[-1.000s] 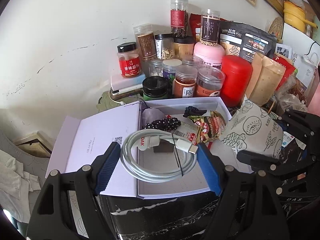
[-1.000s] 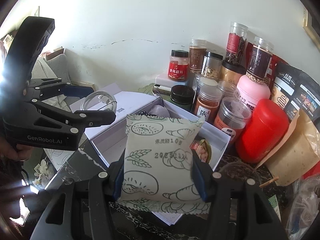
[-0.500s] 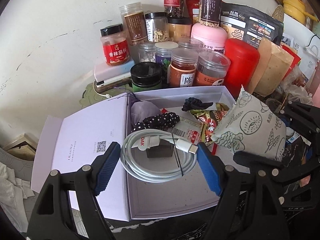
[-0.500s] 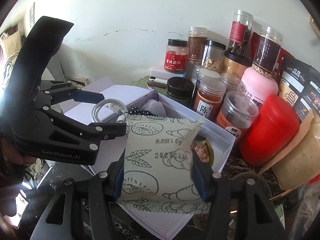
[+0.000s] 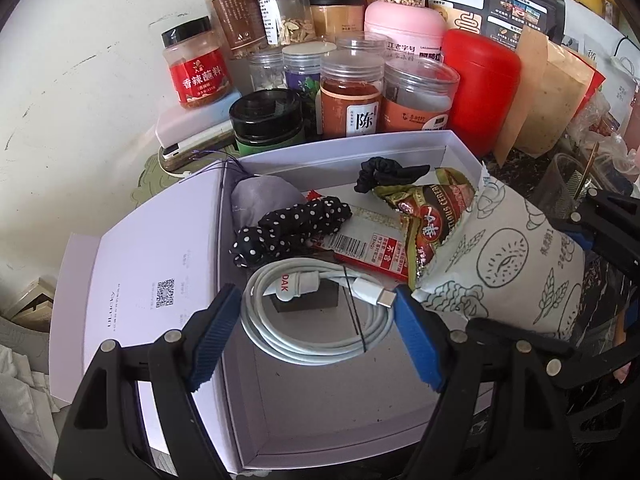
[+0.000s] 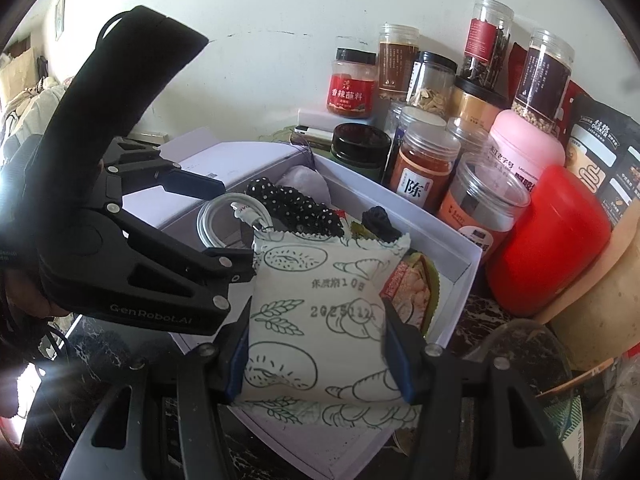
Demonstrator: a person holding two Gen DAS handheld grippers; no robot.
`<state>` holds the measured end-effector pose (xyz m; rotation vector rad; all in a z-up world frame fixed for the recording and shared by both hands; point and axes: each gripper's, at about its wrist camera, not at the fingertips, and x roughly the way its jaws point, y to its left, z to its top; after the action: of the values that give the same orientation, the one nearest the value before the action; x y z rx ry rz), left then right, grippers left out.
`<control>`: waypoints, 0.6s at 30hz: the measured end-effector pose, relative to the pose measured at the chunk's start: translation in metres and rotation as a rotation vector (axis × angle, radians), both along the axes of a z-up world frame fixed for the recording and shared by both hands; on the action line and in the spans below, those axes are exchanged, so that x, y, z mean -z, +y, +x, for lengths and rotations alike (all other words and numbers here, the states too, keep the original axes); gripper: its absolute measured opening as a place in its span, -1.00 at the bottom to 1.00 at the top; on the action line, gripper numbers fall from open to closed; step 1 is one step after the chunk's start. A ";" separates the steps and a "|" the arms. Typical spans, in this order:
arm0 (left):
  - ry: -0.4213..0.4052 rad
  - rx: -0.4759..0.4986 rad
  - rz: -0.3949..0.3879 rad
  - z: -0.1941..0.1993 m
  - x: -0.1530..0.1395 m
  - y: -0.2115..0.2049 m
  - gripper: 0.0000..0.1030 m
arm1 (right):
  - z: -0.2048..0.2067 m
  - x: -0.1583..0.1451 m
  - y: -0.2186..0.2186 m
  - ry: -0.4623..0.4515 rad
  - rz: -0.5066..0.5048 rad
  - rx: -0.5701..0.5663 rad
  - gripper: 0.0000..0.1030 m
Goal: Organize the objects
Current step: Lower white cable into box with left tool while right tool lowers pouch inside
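My left gripper point(image 5: 316, 320) is shut on a coiled white charging cable point(image 5: 316, 316) and holds it over the open white box point(image 5: 352, 148). My right gripper point(image 6: 320, 344) is shut on a white printed snack packet point(image 6: 320, 312), held over the box's right part point(image 6: 460, 248); the packet also shows in the left wrist view point(image 5: 504, 272). In the box lie a polka-dot scrunchie point(image 5: 296, 224), a black scrunchie point(image 5: 384, 174), a brown snack bag point(image 5: 428, 216), a red-labelled packet point(image 5: 368, 244) and a grey pouch point(image 5: 260, 200).
Several spice jars point(image 5: 352, 92), a red canister point(image 5: 480, 88), a pink jar point(image 5: 404, 28) and paper bags point(image 5: 544, 92) crowd the wall behind the box. The box lid point(image 5: 152, 264) lies open to the left. A power bank point(image 5: 192, 136) sits behind the lid.
Both grippers have moved forward over the box with their loads. The snack packet has come in closer to the cable from the right.
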<state>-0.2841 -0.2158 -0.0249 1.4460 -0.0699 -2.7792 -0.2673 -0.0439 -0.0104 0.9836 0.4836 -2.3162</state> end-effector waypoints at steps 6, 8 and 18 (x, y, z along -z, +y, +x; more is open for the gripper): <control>-0.017 0.019 -0.017 -0.002 0.008 0.001 0.49 | 0.000 0.002 -0.002 0.015 0.028 0.003 0.11; -0.022 0.028 -0.040 -0.001 0.010 0.002 0.49 | 0.000 0.002 -0.003 0.021 0.039 0.002 0.11; -0.045 0.028 -0.062 -0.002 0.021 0.000 0.51 | 0.006 0.010 -0.016 0.073 0.141 -0.013 0.12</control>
<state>-0.2863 -0.2158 -0.0459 1.5047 -0.1764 -2.7396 -0.2617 -0.0597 -0.0203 0.9604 0.6884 -2.3388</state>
